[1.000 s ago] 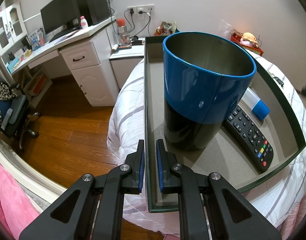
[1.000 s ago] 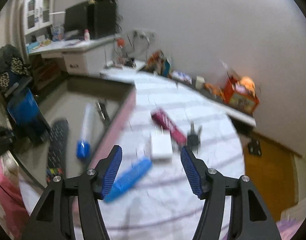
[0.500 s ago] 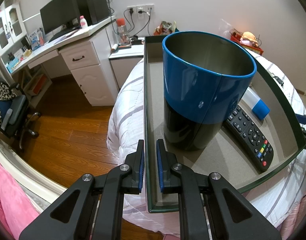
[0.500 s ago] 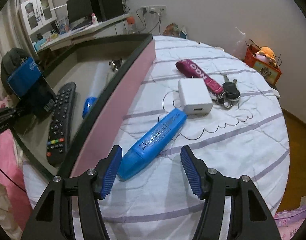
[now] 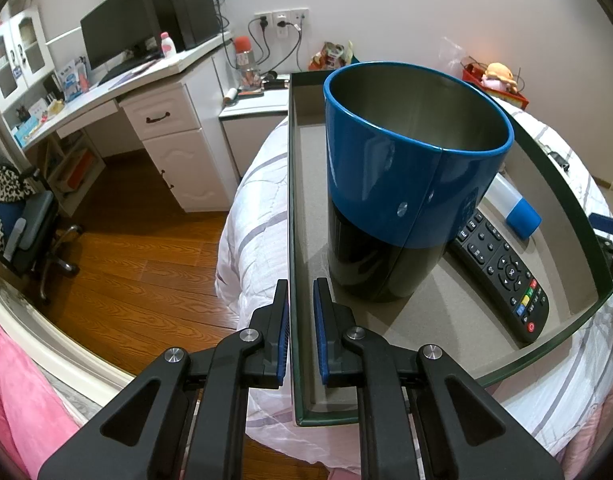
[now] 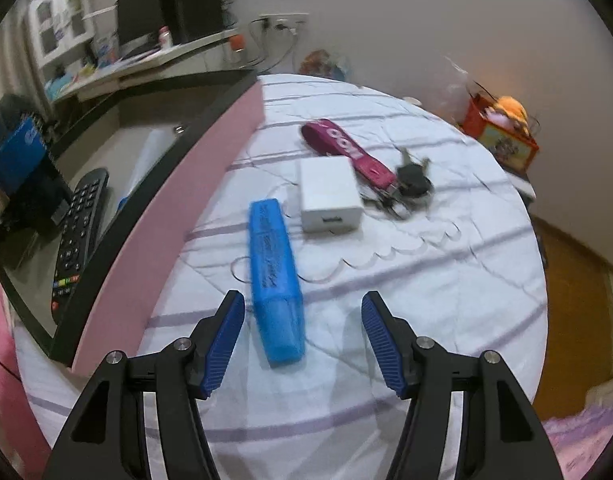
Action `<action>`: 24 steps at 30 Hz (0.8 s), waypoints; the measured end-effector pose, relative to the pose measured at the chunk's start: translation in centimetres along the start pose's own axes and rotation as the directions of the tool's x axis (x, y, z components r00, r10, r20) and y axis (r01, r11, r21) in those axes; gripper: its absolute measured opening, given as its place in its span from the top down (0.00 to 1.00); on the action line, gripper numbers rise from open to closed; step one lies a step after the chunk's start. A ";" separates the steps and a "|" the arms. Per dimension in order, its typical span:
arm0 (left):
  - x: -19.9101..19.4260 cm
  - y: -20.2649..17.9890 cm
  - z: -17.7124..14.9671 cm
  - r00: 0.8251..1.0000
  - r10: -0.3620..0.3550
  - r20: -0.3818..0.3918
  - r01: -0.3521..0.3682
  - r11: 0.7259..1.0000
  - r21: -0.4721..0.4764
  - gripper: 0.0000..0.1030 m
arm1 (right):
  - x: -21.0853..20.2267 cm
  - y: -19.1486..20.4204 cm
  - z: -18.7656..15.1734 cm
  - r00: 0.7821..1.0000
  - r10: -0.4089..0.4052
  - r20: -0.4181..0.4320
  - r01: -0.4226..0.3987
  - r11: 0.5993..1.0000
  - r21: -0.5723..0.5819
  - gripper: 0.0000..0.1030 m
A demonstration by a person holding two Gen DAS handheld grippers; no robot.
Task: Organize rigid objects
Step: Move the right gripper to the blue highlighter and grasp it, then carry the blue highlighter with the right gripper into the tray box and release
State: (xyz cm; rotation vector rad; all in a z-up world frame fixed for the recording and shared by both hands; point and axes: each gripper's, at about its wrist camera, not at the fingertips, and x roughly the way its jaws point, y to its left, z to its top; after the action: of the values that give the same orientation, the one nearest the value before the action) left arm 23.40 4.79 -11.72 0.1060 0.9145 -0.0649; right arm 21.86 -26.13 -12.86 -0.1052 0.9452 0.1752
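Observation:
My left gripper point(image 5: 301, 292) is shut on the left wall of a dark-rimmed grey tray point(image 5: 302, 360) on the bed. In the tray stand a tall blue and black cup point(image 5: 390, 200), a black remote point(image 5: 502, 272) and a white tube with a blue cap point(image 5: 520, 216). My right gripper point(image 6: 302, 300) hangs open over the white striped bedcover. A blue highlighter point(image 6: 272, 256) lies lengthwise between its fingers, nearer the left pad, and neither pad touches it. Beyond it lie a white charger point(image 6: 330, 196) and keys point(image 6: 412, 180) on a magenta lanyard point(image 6: 346, 148).
In the right wrist view the tray's pink outer wall point(image 6: 178, 220) runs along the left of the highlighter. A white desk point(image 5: 162, 120) with a monitor stands beyond the wooden floor point(image 5: 126, 264). A red box point(image 6: 502, 132) with a toy sits past the bed's far edge.
My right gripper has sunk toward the bedcover, and the highlighter now lies between its open fingers. The left gripper and the tray have not moved.

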 end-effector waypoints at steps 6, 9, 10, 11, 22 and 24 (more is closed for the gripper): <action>0.0 0.0 0.0 1.000 0.001 0.000 -0.001 1.000 0.001 0.91 | 1.9 1.4 1.2 0.998 0.047 -0.044 -0.050 0.996 -0.079 0.44; 0.0 0.0 0.0 1.000 0.001 0.000 -0.001 1.000 0.001 0.91 | 2.6 1.4 1.5 0.997 0.055 -0.060 -0.061 0.993 -0.098 0.59; 0.0 0.0 0.0 1.000 0.001 0.000 -0.001 1.000 0.001 0.91 | 2.7 1.2 1.6 0.997 0.058 -0.058 -0.064 0.993 -0.097 0.67; 0.0 0.0 0.0 1.000 0.001 0.000 -0.001 1.000 0.001 0.91 | 2.6 1.1 1.5 0.996 0.062 -0.061 -0.068 0.993 -0.097 0.74; 0.0 -0.1 0.0 1.000 0.002 -0.001 -0.002 1.000 0.001 0.91 | 0.8 0.8 1.7 0.995 0.087 -0.050 -0.092 0.990 -0.103 0.74; 0.0 0.0 0.0 1.000 0.000 -0.001 0.000 1.000 0.001 0.91 | -0.1 1.0 2.0 0.996 0.087 -0.031 -0.090 0.990 -0.107 0.74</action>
State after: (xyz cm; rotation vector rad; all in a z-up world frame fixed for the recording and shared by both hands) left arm 23.41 4.77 -11.74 0.1067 0.9151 -0.0652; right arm 23.16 -24.83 -11.64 -0.1658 0.9668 0.3075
